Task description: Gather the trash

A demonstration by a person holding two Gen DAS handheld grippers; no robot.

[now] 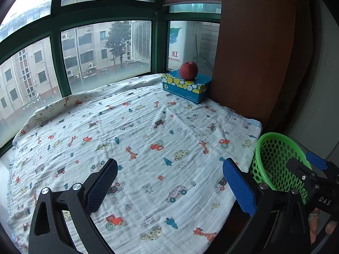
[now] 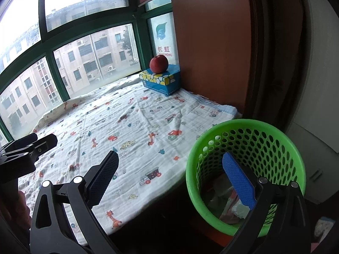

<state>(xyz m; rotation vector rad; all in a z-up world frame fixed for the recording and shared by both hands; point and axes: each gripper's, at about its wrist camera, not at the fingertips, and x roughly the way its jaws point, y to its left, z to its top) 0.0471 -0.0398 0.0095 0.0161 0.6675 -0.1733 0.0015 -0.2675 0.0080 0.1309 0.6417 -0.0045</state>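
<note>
Window: green-framed panes [image 1: 57,67] run along the far edge, left to back.
Blanket: cartoon-print cloth [image 1: 137,139] covers the ledge, mostly bare.
Left gripper [image 1: 169,182]: jaws wide apart, holding nothing, over the near edge.
Far corner: apple [image 1: 188,70] atop tissue box [image 1: 186,87], beside the wooden panel [image 1: 254,53].
Right gripper [image 2: 170,176]: spread wide, empty.
Green basket [image 2: 250,131]: off the blanket's right edge, trash [image 2: 224,201] lying inside.
</note>
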